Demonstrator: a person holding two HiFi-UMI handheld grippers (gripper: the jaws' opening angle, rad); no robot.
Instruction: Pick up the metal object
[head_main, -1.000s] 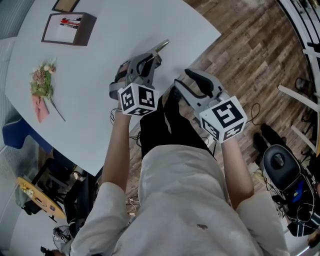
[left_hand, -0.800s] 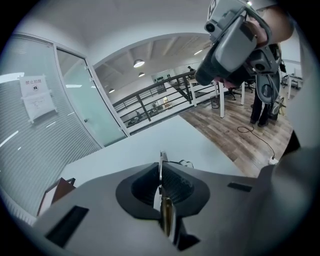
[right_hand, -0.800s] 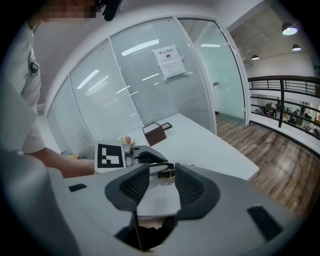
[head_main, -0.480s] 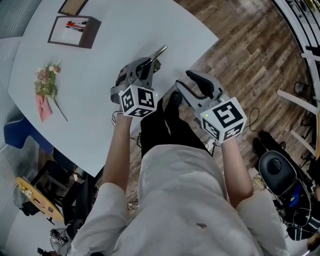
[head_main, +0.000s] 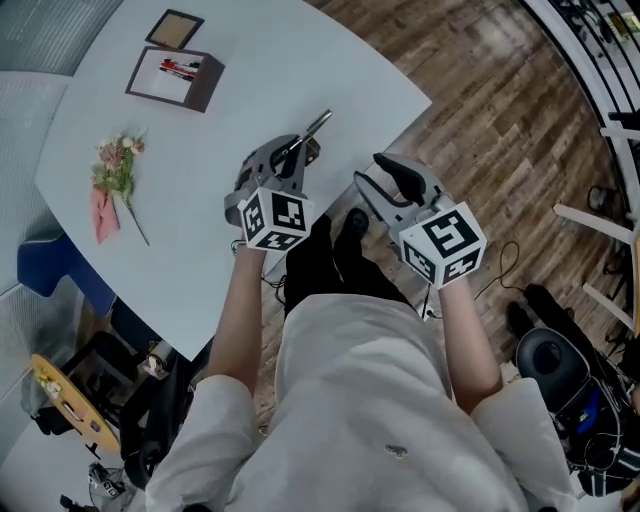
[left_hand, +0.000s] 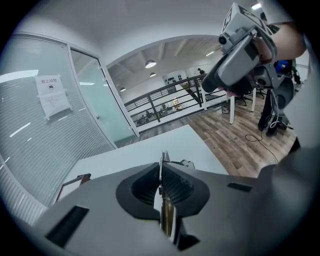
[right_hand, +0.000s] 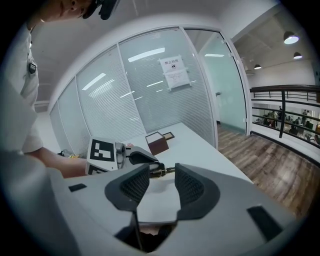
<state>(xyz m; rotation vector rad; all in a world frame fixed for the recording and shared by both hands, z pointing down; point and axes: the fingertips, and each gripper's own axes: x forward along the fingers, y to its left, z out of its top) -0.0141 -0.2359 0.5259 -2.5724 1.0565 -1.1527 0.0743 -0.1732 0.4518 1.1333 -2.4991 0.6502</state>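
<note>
The metal object (head_main: 316, 124) is a thin, flat silvery piece that sticks out past the tips of my left gripper (head_main: 297, 150), just above the white table (head_main: 260, 70). The left gripper (left_hand: 162, 172) is shut on it, and the left gripper view shows the metal object (left_hand: 165, 202) edge-on between the pressed pads. My right gripper (head_main: 388, 176) hangs over the table's near corner, to the right of the left one. Its jaws are open and empty. In the right gripper view the open right gripper (right_hand: 162, 186) looks at the left gripper (right_hand: 145, 156) holding the metal object (right_hand: 169, 170).
A brown box with pens (head_main: 176, 78) and a small picture frame (head_main: 175, 27) stand at the table's far side. A flower sprig (head_main: 117, 166) lies at the left. A blue chair (head_main: 48, 270) is below the table's left edge. Wood floor and an office chair (head_main: 553, 358) lie right.
Both grippers have risen a little. The left one has carried the metal object up from the table. The right gripper's jaws stay open.
</note>
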